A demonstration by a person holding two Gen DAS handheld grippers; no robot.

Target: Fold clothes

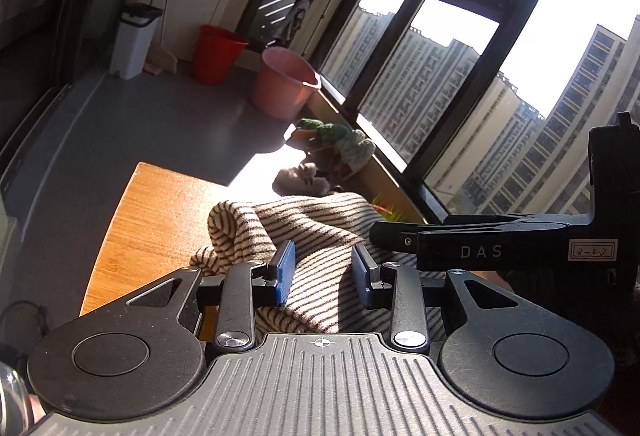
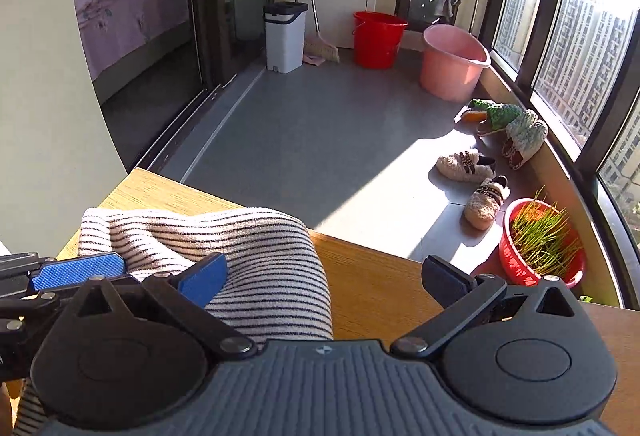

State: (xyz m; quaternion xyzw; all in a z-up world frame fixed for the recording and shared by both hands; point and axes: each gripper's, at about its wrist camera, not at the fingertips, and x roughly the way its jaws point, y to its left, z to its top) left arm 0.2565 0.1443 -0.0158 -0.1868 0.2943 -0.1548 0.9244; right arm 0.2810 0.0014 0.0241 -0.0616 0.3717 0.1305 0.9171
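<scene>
A cream garment with thin dark stripes point(image 1: 304, 232) lies bunched on the wooden table point(image 1: 152, 220). My left gripper point(image 1: 323, 274) is open, its blue pads on either side of a fold of the cloth. My right gripper point(image 2: 326, 278) is open wide over the garment's right edge point(image 2: 256, 260); its left blue pad point(image 2: 202, 278) touches the cloth and its right pad point(image 2: 446, 282) hangs over bare table point(image 2: 380, 276). The right gripper's black body point(image 1: 500, 248) shows in the left wrist view, and the left gripper's blue pad point(image 2: 76, 270) shows in the right wrist view.
Beyond the table's far edge is a grey floor with a pink tub point(image 2: 454, 61), a red bucket point(image 2: 378, 37), a white bin point(image 2: 285, 35), several slippers point(image 2: 486, 195) and a red bowl of grass point(image 2: 542, 246). Windows run along the right.
</scene>
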